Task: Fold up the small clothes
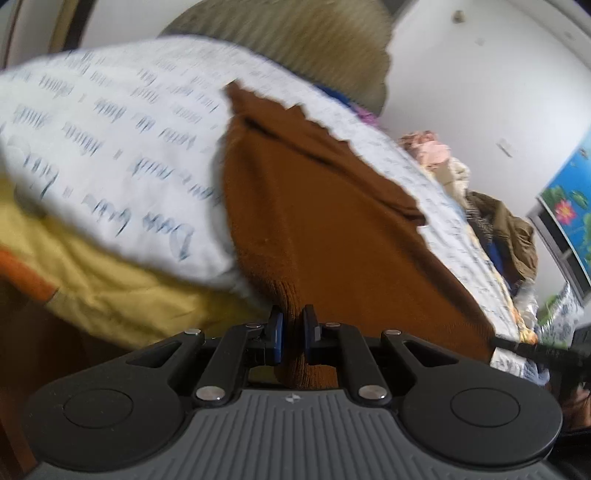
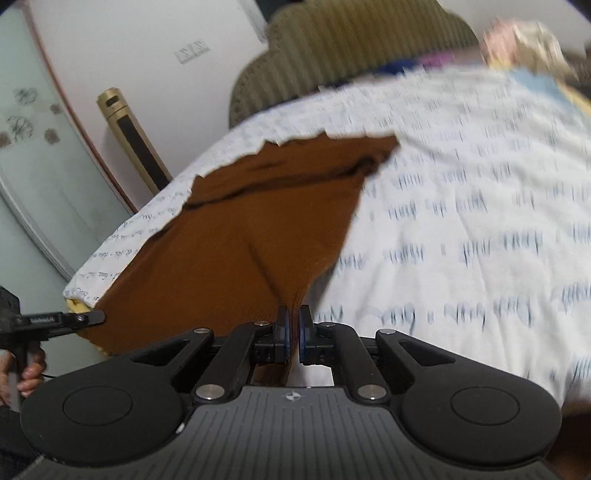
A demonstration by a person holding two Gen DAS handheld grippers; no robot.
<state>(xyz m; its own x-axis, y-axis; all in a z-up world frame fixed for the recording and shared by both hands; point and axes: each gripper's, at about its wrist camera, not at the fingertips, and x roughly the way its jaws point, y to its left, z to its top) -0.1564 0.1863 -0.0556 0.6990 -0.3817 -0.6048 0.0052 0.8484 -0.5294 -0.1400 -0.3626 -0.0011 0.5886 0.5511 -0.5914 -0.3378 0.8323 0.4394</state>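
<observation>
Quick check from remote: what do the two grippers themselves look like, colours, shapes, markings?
Both match: left gripper and right gripper have matte black linkage arms with silver pivot pins, blue finger pads, round black side discs, and a grey ribbed body with a small compass-like emblem.

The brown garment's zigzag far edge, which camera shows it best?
The right wrist view: the brown garment spreads wide there, its jagged far edge running unbroken against the printed white sheet. The left wrist view shows the garment more foreshortened and blurred, with that edge seen slantwise.

White walls (image 2: 147,29), ribbed olive headboard (image 2: 351,44).
</observation>
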